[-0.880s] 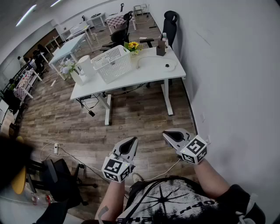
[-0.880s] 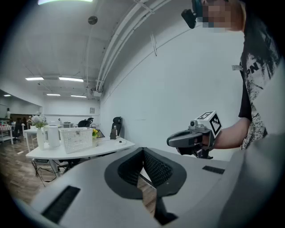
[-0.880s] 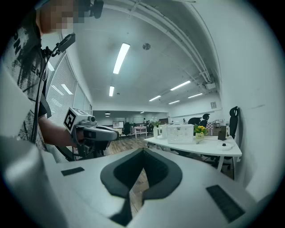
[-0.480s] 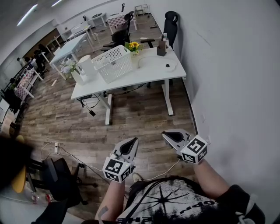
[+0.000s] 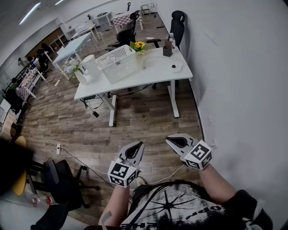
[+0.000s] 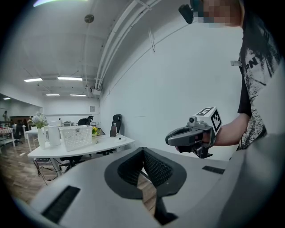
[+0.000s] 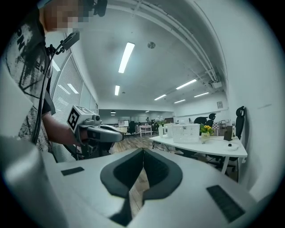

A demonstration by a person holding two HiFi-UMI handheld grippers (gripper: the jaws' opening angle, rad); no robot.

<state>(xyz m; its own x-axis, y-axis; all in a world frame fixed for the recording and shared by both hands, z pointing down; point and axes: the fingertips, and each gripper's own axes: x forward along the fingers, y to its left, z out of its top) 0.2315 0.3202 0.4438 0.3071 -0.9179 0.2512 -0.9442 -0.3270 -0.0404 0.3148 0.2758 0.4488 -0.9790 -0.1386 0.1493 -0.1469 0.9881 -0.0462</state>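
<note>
Left tool (image 5: 138, 147): clenched, jaws met, nothing between them. It hangs over the wood floor (image 5: 148, 117), nudged slightly rightward since 0.9 s ago. Right tool (image 5: 170, 140): likewise clenched and empty, edged a little toward the left one; tips near but apart. Worktop (image 5: 157, 67) with white basket (image 5: 118, 63) stays well ahead of both, untouched.

The person is wearing a black short-sleeved T-shirt (image 5: 180, 204) that is carrying a pale, spiky print and pale lettering; a thin black cable (image 7: 43, 84) is running along it from a small black head-mounted camera (image 6: 185, 13); the grey, black-padded left gripper (image 5: 140, 144) and right gripper (image 5: 168, 139) are each bearing a white cube with black square markers (image 5: 198, 155).
</note>
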